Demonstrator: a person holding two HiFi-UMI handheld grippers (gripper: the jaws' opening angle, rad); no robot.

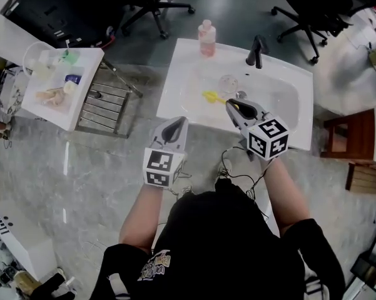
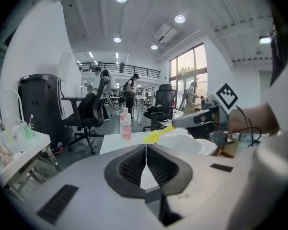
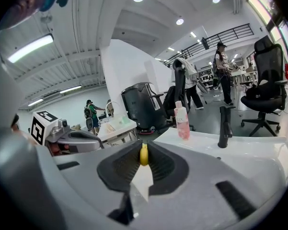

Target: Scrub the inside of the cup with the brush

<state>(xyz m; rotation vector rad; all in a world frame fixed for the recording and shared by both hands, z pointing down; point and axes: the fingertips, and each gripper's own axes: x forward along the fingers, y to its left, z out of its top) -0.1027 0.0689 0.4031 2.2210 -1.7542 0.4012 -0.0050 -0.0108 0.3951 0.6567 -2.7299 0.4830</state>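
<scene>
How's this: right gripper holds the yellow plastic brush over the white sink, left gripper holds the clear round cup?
Wrong on the left gripper: the left gripper view shows it shut on nothing. The clear round cup sits in the white sink. The right gripper does hold the yellow plastic brush over it.

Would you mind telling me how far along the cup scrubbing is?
Done: the right hand-held gripper is shut on the yellow brush. In hand: the brush hangs over the sink, beside the cup, not in it. Remaining: the left hand-held gripper is shut and empty, so steadying the cup and scrubbing inside it remain.
</scene>
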